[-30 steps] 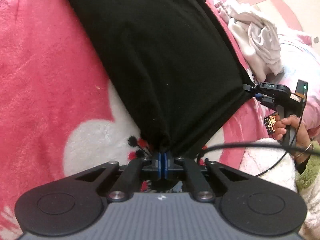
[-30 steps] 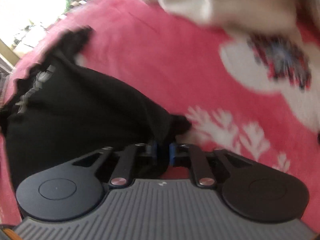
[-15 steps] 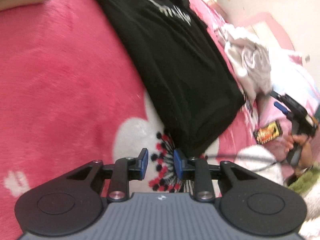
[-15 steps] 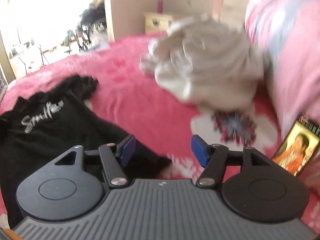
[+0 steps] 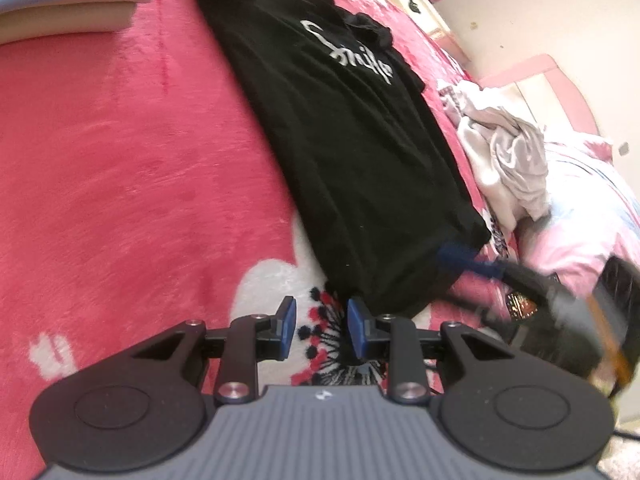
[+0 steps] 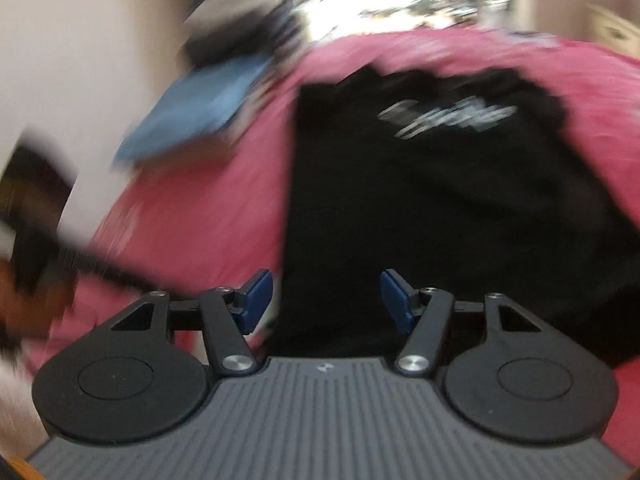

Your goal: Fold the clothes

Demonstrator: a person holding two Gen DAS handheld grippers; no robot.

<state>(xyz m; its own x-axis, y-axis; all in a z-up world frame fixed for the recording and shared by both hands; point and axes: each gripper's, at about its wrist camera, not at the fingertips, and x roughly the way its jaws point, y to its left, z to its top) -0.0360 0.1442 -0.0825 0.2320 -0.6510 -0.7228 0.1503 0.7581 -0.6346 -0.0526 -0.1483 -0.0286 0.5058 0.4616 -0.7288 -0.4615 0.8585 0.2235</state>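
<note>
A black T-shirt [image 5: 352, 148] with white lettering lies flat as a long folded strip on the pink blanket [image 5: 120, 168]. My left gripper [image 5: 321, 330] hovers open just short of the shirt's near left corner, with nothing between its blue pads. In the left wrist view the right gripper [image 5: 468, 258] shows as a blurred dark shape at the shirt's near right corner. The blurred right wrist view shows my right gripper [image 6: 326, 298] wide open over the black T-shirt [image 6: 432, 200], its near hem lying between the pads.
Folded beige and blue clothes [image 5: 76, 4] are stacked at the far left, with the blue folded garment [image 6: 196, 108] showing again from the right. A crumpled white garment [image 5: 508, 160] lies right of the shirt beside a pink striped pillow [image 5: 580, 220]. A small colourful card [image 5: 520, 304] rests near the right gripper.
Both grippers let go of the black shirt's bottom corners and opened. The shirt now lies flat on the blanket. The right gripper swung round fast towards the shirt.
</note>
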